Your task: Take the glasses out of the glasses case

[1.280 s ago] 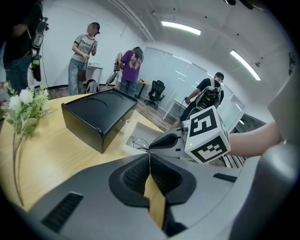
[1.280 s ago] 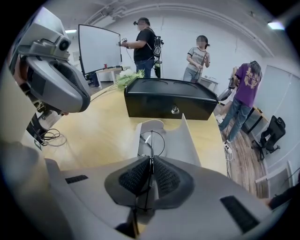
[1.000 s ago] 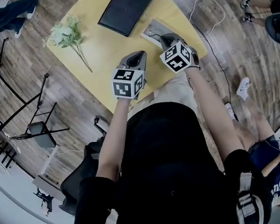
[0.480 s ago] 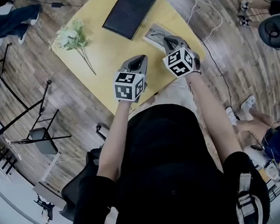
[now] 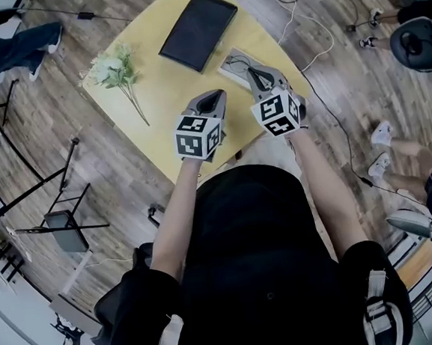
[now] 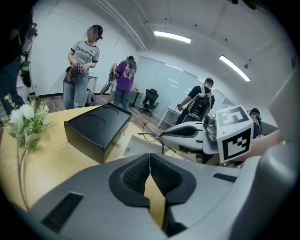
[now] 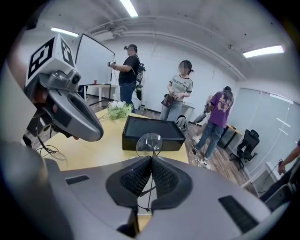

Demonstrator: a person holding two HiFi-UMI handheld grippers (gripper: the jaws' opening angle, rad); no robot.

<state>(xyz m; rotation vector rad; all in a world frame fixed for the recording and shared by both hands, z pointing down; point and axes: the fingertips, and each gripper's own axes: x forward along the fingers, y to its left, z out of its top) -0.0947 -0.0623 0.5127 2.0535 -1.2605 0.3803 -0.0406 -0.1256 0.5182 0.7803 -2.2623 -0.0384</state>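
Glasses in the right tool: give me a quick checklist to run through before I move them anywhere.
1. Right tool shut on the glasses, thin frame pinched between the pads: ok.
2. Glasses off the grey pad, judging by the left gripper view: ok.
3. Where on the frame the grip sits, and whether it is firm: cannot tell.
4. Left tool shut with nothing in it, and apart from the glasses: ok.
5. Bare table between the flowers and the black box for setting down: ok.
6. Black box lid closed: ok.
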